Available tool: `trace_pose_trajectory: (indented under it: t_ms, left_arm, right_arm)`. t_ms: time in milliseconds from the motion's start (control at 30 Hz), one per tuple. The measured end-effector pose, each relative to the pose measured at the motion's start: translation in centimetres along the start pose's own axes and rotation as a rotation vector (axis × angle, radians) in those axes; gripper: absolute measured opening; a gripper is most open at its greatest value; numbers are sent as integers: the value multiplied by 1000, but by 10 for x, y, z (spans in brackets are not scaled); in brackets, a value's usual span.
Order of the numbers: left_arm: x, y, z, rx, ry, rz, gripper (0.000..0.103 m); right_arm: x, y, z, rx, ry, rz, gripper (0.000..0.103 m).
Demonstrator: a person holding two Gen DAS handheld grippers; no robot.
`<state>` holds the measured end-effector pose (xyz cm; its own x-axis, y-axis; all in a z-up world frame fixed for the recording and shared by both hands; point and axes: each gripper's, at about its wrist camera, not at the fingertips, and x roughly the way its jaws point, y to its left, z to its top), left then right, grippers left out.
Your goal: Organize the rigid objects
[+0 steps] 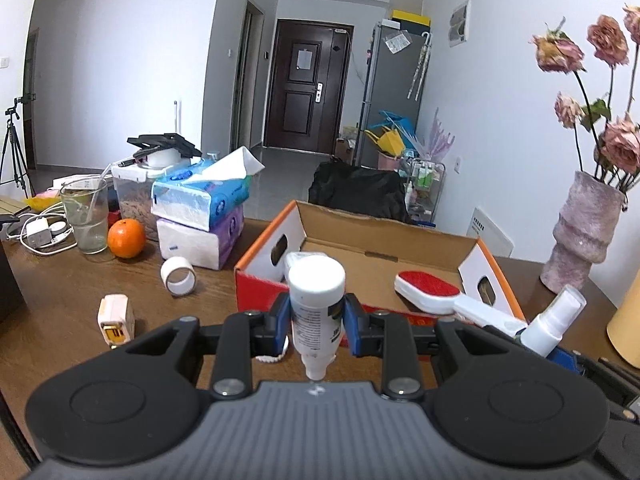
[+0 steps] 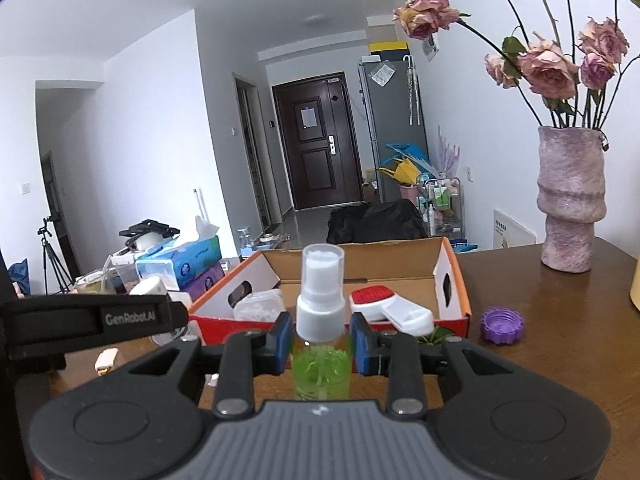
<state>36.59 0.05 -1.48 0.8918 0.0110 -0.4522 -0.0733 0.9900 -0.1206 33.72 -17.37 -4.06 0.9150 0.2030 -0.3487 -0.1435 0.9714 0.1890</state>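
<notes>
Carrying both loads over the near red rim of the open cardboard box works best level, left gripper clamped on the white plastic tube, right gripper clamped on the green-filled spray bottle, then lowering beside the red-faced white lint brush before releasing.

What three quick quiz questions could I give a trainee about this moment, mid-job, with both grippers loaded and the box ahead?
1. True or false: the left gripper is shut on a white tube.
2. What does the right gripper hold: (a) an orange, (b) a spray bottle of green liquid, (c) a roll of tape?
3. Name the red and white thing that already lies in the cardboard box.

Key
1. True; the blue pads press on both sides of the tube, cap end forward.
2. b; the bottle stands upright between the pads.
3. The lint brush, its handle resting over the box's front edge.
</notes>
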Motion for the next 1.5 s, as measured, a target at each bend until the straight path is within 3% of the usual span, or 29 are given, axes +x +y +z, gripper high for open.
trace_pose_trajectory:
  t_ms: [767, 1500]
  left_arm:
    - [54, 5, 34, -15, -26, 11, 29]
    - [121, -9, 56, 11, -23, 15, 29]
  right_arm:
    - [65, 4, 34, 22, -29, 21, 30]
    - [128, -14, 61, 31, -45, -45, 30]
